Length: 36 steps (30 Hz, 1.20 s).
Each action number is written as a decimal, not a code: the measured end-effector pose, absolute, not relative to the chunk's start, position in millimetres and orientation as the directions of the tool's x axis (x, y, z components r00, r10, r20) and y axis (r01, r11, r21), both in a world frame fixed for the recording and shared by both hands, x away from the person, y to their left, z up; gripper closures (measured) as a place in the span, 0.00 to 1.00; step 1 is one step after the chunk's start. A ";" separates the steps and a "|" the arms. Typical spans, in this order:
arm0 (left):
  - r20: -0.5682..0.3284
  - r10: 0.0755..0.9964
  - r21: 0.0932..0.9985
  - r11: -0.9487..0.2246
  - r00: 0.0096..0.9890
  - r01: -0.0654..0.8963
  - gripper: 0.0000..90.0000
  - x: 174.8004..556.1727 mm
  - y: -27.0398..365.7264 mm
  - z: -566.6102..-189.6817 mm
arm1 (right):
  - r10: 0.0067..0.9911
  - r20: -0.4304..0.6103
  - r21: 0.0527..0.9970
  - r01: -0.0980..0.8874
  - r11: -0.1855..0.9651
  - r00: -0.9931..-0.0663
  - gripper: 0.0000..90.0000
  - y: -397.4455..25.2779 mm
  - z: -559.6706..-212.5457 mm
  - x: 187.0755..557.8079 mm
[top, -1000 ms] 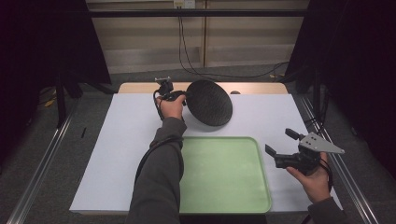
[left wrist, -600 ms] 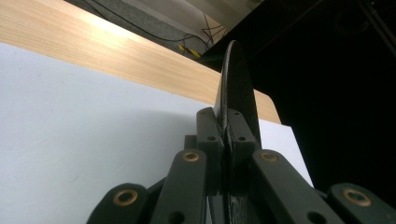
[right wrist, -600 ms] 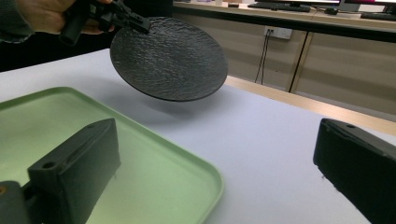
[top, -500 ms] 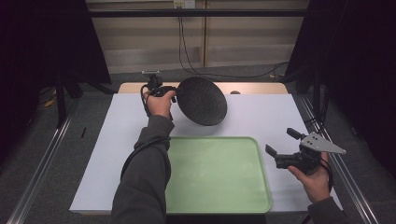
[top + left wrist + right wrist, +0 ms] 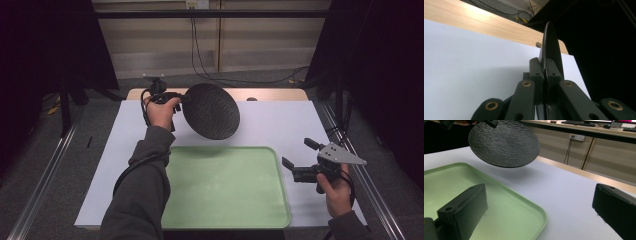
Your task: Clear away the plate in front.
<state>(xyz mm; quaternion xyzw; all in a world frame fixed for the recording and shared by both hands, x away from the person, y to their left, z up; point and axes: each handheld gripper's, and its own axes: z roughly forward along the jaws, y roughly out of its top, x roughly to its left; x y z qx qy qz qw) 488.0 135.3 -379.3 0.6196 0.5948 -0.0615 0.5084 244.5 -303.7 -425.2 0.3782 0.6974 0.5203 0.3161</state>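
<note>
High view, centre: left gripper (image 5: 181, 98) pinching tilted black plate (image 5: 211, 111) by rim; could slip; right gripper (image 5: 298, 159) spread.

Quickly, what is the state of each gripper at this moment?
Left gripper: closed on the rim of the round black textured plate, held off the table.
Right gripper: open, holding nothing.

Light falls from above onto the white table cover (image 5: 280, 127), bright against black surroundings. The lifted black plate (image 5: 504, 142) casts a soft shadow beneath it. Near jaws in both gripper views are blurred, and the wooden table edge (image 5: 474, 20) shows warm glare.
</note>
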 end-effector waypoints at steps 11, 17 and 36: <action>-0.664 0.668 0.563 0.152 0.335 0.813 0.97 474.5 144.8 -373.1 | 0.856 -0.047 0.964 0.201 0.173 -0.515 0.00 -304.3 -425.7 245.0; -0.669 0.653 0.556 0.123 0.355 0.822 0.97 466.0 149.1 -370.9 | 0.854 -0.044 0.964 0.201 0.172 -0.518 0.00 -303.5 -425.8 245.3; -0.684 0.615 0.532 0.051 0.393 0.845 0.97 442.3 154.1 -379.2 | 0.852 -0.042 0.964 0.202 0.172 -0.522 0.00 -302.6 -426.2 245.2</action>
